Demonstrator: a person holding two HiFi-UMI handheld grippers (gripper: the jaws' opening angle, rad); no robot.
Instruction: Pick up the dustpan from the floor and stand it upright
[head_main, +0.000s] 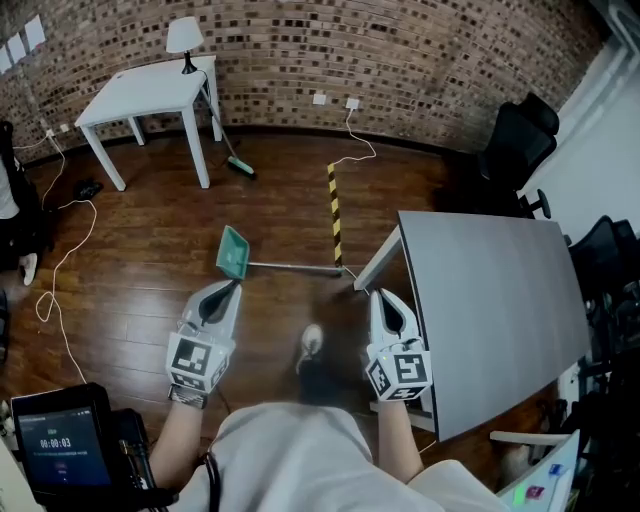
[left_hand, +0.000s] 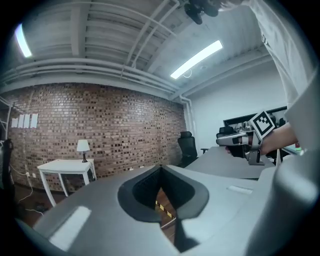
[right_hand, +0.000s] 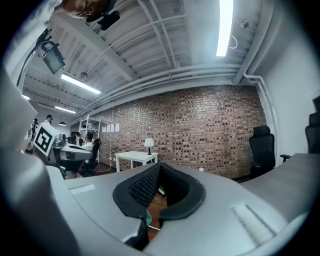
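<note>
Low in the head view, the left claw (head_main: 234, 287) reaches forward, about level. Its jaws are pressed together at the tips and nothing sits between them. Beside it, the right claw (head_main: 382, 296) is held the same way, tips together and empty, with a hand behind each marker cube. A light shoe (head_main: 312, 345) shows on the floor (head_main: 130, 260) between the two claws.

Just past the left claw's tip, as the head view shows it, the dustpan (head_main: 233, 252) lies flat on the dark wooden floor. Neither claw holds it. Its green pan is toward the left, and its thin handle runs right, ending near the foot of a yellow-and-black striped strip (head_main: 335, 215) and the near corner of the grey counter (head_main: 490, 310). A sliver of the green pan also shows low through the hollow of the right claw's jaws in the right gripper view.

The grey counter fills the right side, its top bare. Farther off, a black office chair (head_main: 517, 145) stands beyond it. At the far left a white counter (head_main: 150, 92) stands against the brick wall (head_main: 400, 50) and carries a small lamp (head_main: 184, 40). A broom (head_main: 232, 160) with a green head rests on the floor by its leg, stick tilted up toward the counter. White cables trail across the floor at the left. A dark screen (head_main: 55, 440) sits at the bottom left corner.
</note>
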